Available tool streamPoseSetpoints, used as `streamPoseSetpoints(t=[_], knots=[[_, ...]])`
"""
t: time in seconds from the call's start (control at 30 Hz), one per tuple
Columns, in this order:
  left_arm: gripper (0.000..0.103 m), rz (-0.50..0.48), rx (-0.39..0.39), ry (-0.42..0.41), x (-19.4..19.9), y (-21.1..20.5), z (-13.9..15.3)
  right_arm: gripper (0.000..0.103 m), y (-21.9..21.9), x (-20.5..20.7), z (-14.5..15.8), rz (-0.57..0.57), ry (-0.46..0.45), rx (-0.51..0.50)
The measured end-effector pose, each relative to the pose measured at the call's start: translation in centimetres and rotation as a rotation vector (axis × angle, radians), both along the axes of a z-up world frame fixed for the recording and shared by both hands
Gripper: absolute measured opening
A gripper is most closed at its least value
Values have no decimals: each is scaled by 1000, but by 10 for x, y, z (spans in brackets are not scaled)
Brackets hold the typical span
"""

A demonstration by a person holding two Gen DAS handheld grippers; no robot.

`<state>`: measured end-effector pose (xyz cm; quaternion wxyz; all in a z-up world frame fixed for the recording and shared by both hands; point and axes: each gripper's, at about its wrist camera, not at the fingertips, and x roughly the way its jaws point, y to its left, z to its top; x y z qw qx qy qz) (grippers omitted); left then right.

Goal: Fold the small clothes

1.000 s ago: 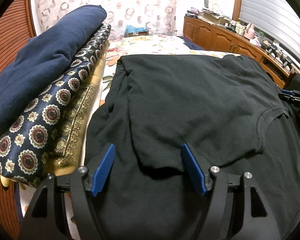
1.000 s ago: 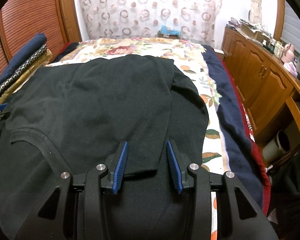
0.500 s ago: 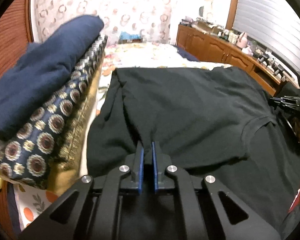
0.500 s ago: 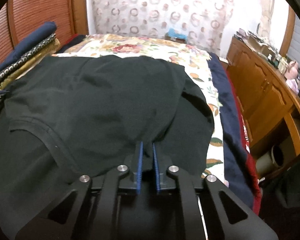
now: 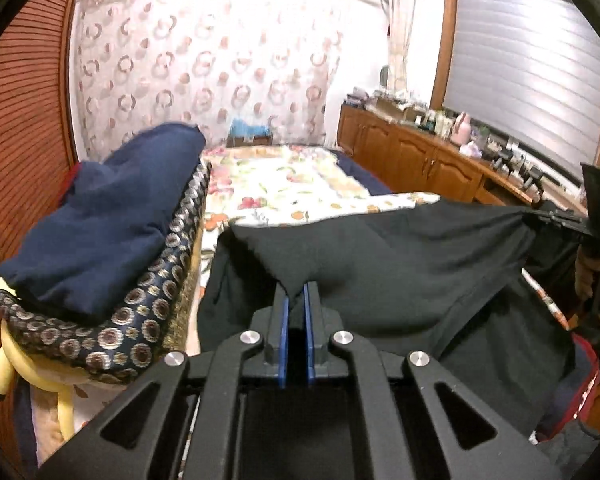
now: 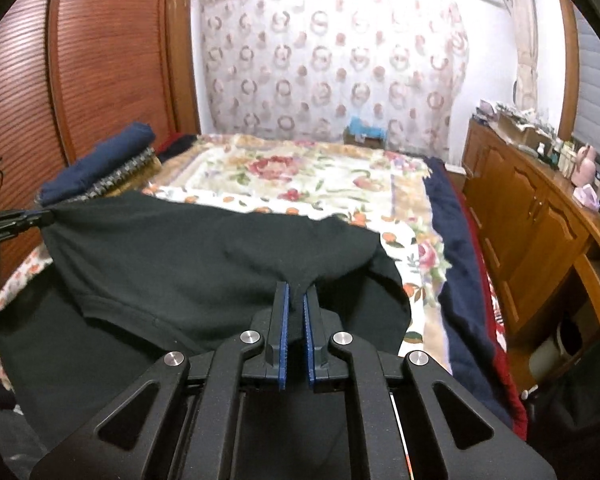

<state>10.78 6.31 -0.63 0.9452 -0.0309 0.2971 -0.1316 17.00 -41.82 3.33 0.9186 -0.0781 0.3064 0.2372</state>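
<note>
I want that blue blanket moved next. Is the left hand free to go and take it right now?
Probably not: the left tongs are shut on the black shirt, lifting it. The blanket lies unobstructed to the left, so the shirt must go first.

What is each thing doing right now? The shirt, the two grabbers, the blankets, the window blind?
black shirt: near edge lifted off the bed, pinched at two spots, stretched between them.
left gripper: fingers shut on the black shirt.
right gripper: fingers shut on the black shirt.
blue blanket: folded, lying on top of the patterned stack.
flowered bedspread: spread flat on the bed.
window blind: pulled down.
</note>
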Motion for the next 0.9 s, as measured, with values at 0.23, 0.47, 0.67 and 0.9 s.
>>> streamPoseSetpoints(t=[0.23,0.47,0.67,0.9], knots=[[4,-1,-17,-32,-42,14,8,4,-9,-43,11,55,30,51],[4,16,-32,-37,-85,26,6,4,-13,-96,17,83,57,9],[4,25,-32,-16,-115,32,4,4,-22,-130,24,94,98,-13],[6,41,14,137,-123,30,-47,7,-16,-145,-21,98,213,-80]])
